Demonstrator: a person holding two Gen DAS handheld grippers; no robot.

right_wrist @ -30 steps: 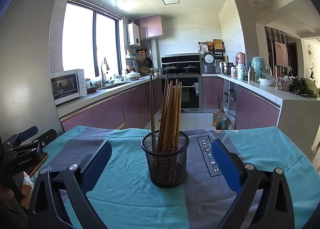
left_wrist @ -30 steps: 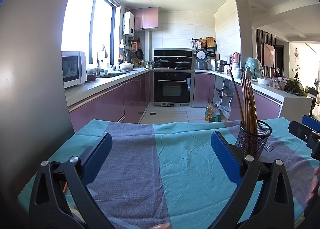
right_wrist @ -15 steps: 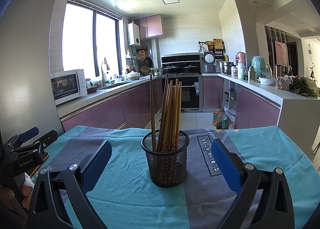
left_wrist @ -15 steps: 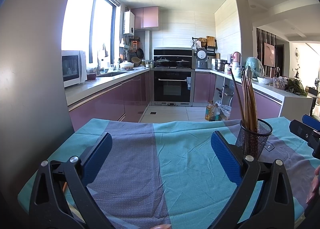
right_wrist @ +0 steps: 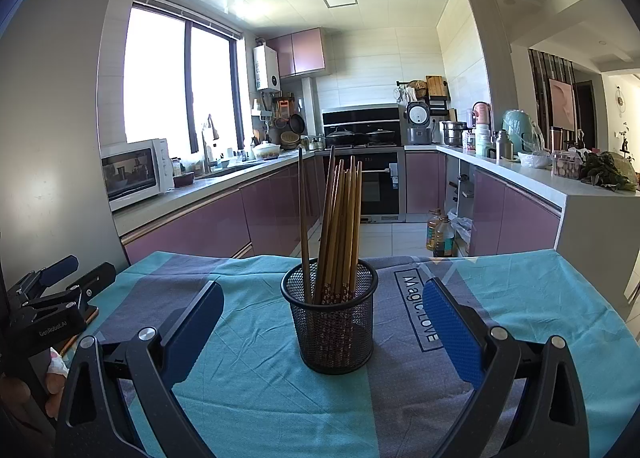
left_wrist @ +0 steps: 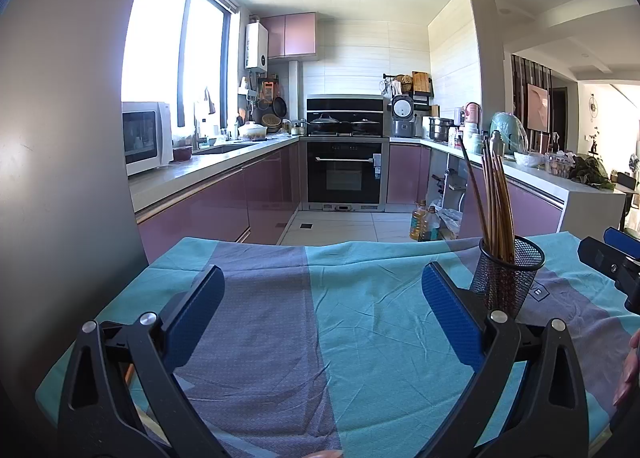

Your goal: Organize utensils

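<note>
A black mesh cup [right_wrist: 330, 324] stands upright on the teal and grey tablecloth [right_wrist: 256, 386], holding several brown chopsticks [right_wrist: 340, 225] that lean slightly. My right gripper [right_wrist: 323, 300] is open, its blue pads level with the cup, which sits just ahead between them without touching. In the left wrist view the same mesh cup [left_wrist: 506, 278] is off to the right of my left gripper [left_wrist: 320, 290], which is open over bare cloth with nothing between its fingers. The right gripper's tip [left_wrist: 612, 258] shows at the right edge there.
The cloth [left_wrist: 360, 338] covers a table whose far edge faces a kitchen with purple cabinets and an oven [left_wrist: 345, 173]. A grey fridge wall [left_wrist: 60, 137] stands close on the left. A person's hand [right_wrist: 24, 390] holds the left gripper [right_wrist: 52, 306].
Both views have shifted only slightly; the cup and chopsticks stay where they were and both grippers remain open.
</note>
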